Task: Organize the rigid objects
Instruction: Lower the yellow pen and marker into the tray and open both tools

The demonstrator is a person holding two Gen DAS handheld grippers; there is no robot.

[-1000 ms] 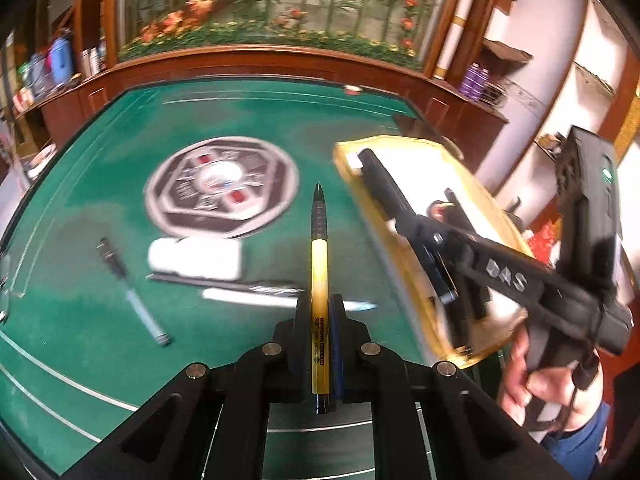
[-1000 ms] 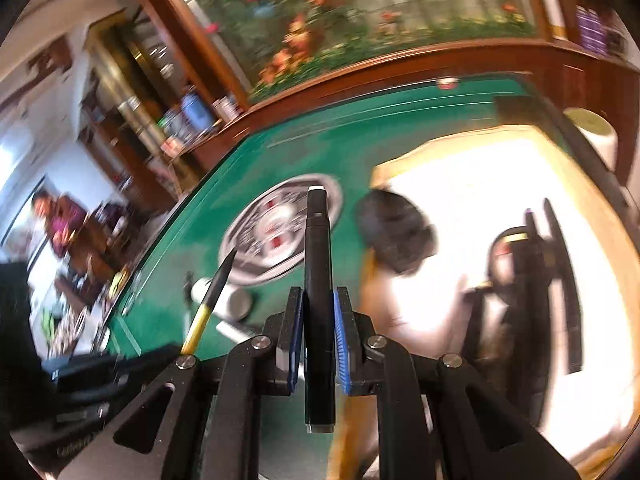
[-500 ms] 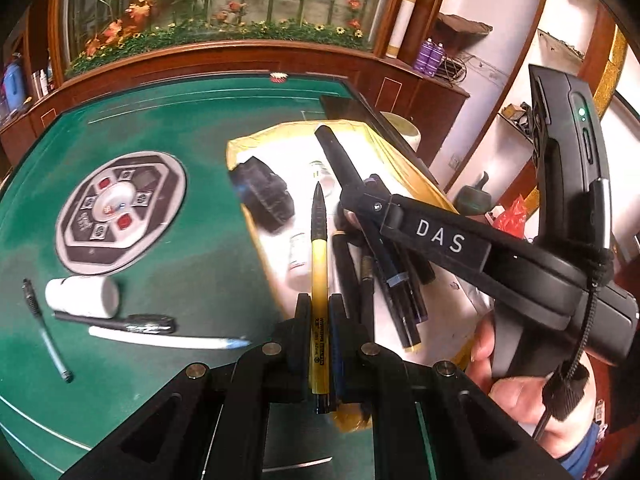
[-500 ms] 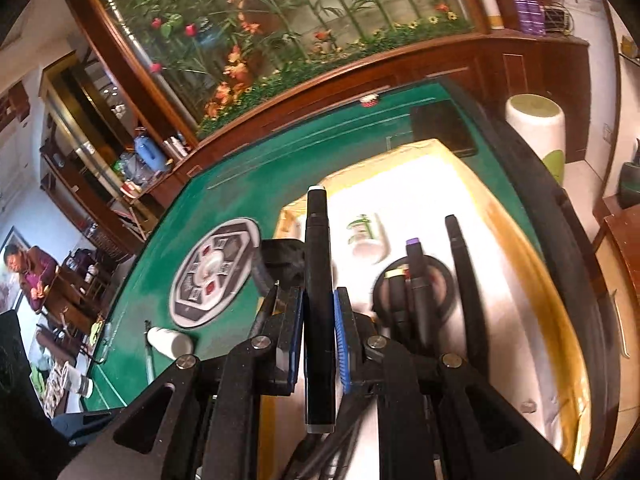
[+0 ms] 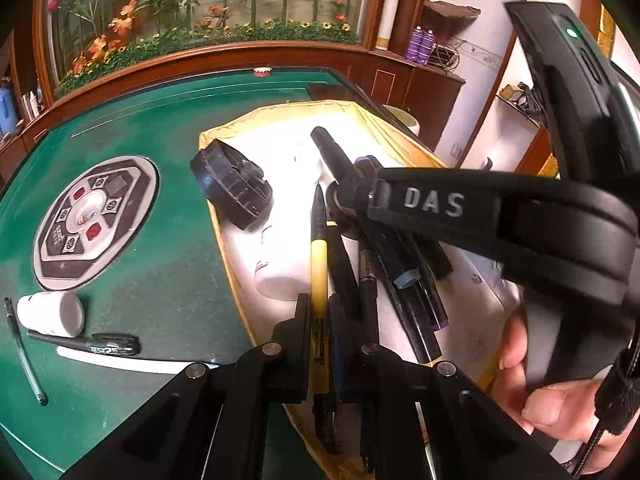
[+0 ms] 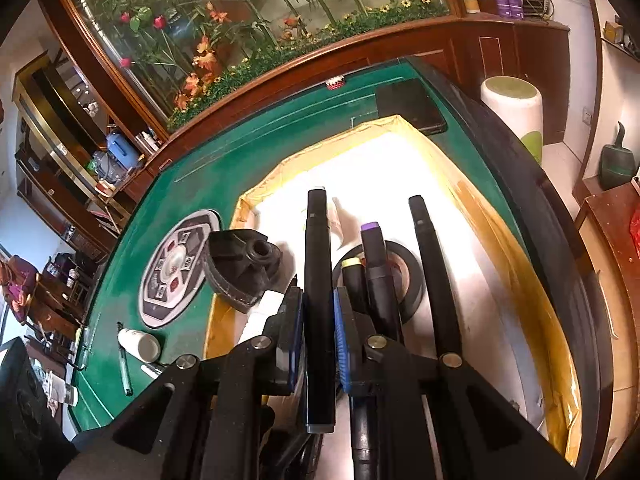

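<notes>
My left gripper (image 5: 319,314) is shut on a yellow pen (image 5: 319,264) with a black tip, held over the near left part of the yellow-rimmed white tray (image 5: 224,236). My right gripper (image 6: 319,306) is shut on a long black marker (image 6: 318,248) above the tray (image 6: 516,236); in the left wrist view the right gripper (image 5: 352,194) crosses in from the right, a hand on its handle. In the tray lie several dark markers (image 5: 404,280), a white bottle (image 5: 278,270), a black ribbed wheel (image 5: 230,184) and a tape roll (image 6: 406,280).
On the green felt to the left lie a small white bottle (image 5: 52,314), a black marker (image 5: 96,345), a white pen (image 5: 116,363) and a clear pen (image 5: 24,354). A round control panel (image 5: 94,220) sits mid-table. A dark flat slab (image 6: 412,106) lies beyond the tray.
Both grippers have swung right from over the felt to above the tray, each keeping its pen. The right gripper now crosses closer in front of the left camera.
</notes>
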